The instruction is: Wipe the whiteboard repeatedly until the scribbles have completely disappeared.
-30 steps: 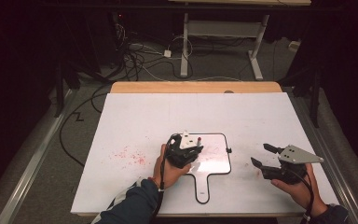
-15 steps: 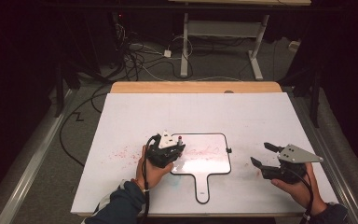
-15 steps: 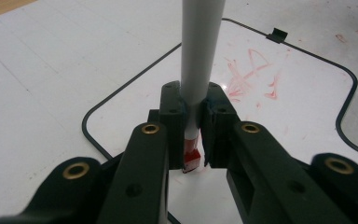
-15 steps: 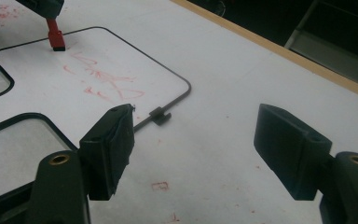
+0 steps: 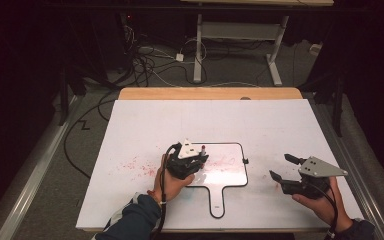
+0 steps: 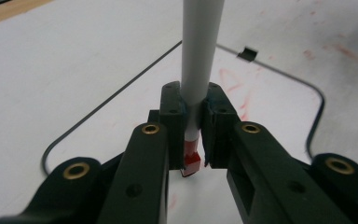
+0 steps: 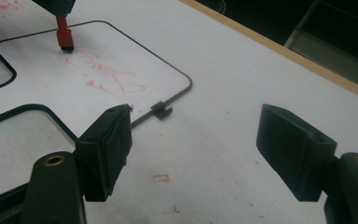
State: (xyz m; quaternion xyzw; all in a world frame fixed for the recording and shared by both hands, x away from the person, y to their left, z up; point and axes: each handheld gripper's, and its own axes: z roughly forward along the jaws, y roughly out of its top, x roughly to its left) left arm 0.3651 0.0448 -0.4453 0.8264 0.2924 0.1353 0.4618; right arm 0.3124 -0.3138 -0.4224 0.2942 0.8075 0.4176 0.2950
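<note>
Over the board's (image 5: 230, 177) left edge, the left tongs (image 5: 194, 161), clenched on the marker (image 6: 199, 60), have shifted left then back; the right tongs (image 5: 281, 168), empty, have just been opening, so drawing continues.

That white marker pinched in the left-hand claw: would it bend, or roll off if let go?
The marker looks like a rigid, straight tube, so it probably won't bend. Its barrel is round and smooth, so laid on the flat whiteboard it may well roll. The left gripper grips it near its red end, so it might swivel.
</note>
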